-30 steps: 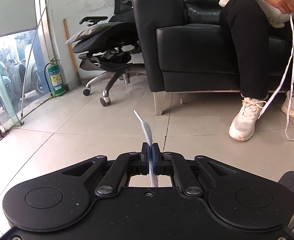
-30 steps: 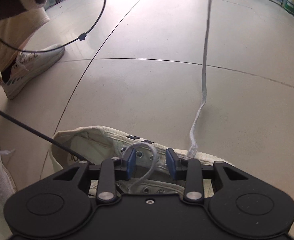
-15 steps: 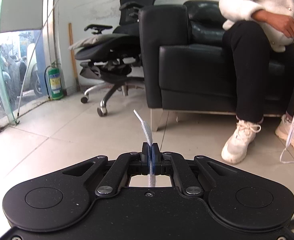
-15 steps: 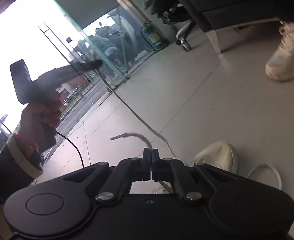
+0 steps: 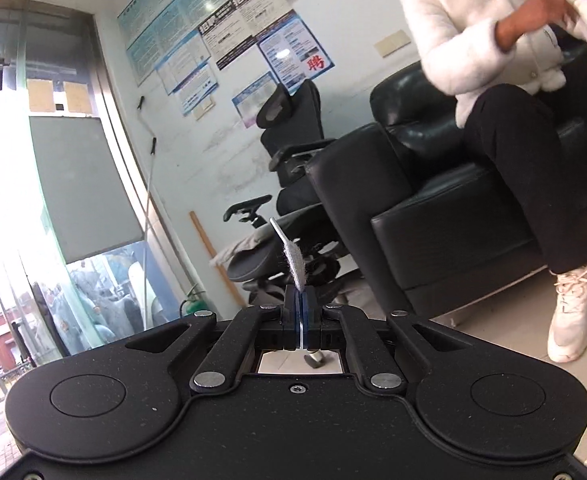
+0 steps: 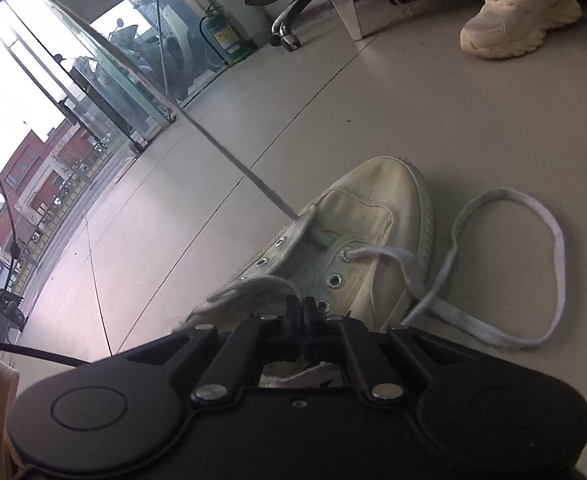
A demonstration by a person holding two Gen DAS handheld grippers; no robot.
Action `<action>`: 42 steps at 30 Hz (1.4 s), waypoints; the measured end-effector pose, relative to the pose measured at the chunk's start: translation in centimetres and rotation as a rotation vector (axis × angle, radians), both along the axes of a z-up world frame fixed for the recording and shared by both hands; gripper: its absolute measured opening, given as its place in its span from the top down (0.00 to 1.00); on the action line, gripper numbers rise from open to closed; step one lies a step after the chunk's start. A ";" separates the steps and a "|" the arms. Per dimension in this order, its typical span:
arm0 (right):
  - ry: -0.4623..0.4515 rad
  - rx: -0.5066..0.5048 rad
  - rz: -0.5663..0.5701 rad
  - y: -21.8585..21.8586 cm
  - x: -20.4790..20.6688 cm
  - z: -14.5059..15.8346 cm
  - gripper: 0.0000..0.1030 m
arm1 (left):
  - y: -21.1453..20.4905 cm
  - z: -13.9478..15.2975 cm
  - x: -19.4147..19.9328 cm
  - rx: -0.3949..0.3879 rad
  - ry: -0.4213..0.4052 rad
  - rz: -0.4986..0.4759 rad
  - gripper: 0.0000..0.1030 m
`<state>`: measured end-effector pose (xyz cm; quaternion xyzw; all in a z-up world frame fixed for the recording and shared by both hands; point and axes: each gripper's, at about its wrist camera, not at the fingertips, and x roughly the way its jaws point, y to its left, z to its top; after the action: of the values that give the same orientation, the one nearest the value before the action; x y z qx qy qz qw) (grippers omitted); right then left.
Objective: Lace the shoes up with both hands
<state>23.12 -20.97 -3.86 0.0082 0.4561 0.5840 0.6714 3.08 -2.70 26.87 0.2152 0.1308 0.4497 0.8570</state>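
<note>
Since the earlier frames the left gripper has risen from a floor-level view to face the wall posters, and the right gripper has swung back down over the canvas shoe. The left fingers are pressed together on the frayed lace end. The right fingers are closed on a lace strand above the shoe's eyelets. The shoe lies on the floor tiles; a slack lace loop rests beside its toe, and a taut strand runs from the far eyelet row toward the glass door.

Risks:
- Further upward pull may drag or tip the unweighted shoe.
- The frayed tip may slip from the pads.
- The slack loop may tangle.
</note>
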 end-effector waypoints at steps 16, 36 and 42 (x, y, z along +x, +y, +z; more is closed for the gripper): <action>-0.048 -0.021 0.004 1.4 -0.1 -0.1 0.99 | -0.7 3.8 0.9 0.245 -0.055 0.120 0.99; -0.049 0.813 -0.101 -4.2 7.5 28.1 0.99 | 0.3 6.3 -1.6 -0.288 -0.232 -0.267 0.99; -0.113 0.896 -0.038 -2.6 7.3 33.9 0.99 | -0.5 8.6 -2.4 -0.366 -0.293 -0.455 0.99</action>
<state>30.45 -23.58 30.00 0.2743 0.1206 0.7111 0.6361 0.65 -3.24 35.45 0.0143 0.0334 0.2417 0.9697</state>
